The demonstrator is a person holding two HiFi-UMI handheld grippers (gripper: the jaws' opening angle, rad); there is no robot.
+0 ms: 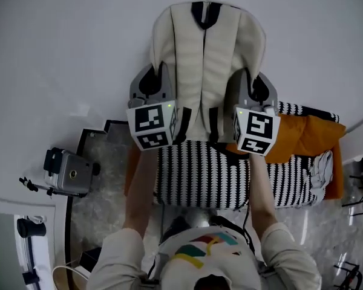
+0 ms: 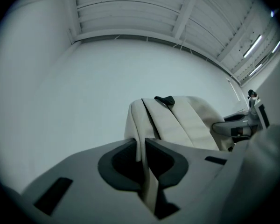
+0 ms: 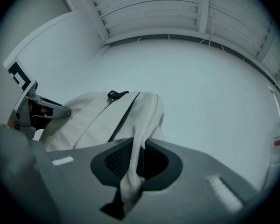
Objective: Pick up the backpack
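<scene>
Pinching cream backpack [image 1: 206, 47] fabric, one fold in each: left gripper [image 2: 142, 148] & right gripper [image 3: 139, 148] jaws near closed on it. Pack's up betw them, above striped cover [image 1: 199, 174]. Lift looks underway; next needs firm, even hold, both sides level

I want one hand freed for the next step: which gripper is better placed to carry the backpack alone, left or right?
Neither clearly. The left gripper is shut on the left strap, the right gripper on the right strap, level on either side of the backpack. Probably use both.
</scene>
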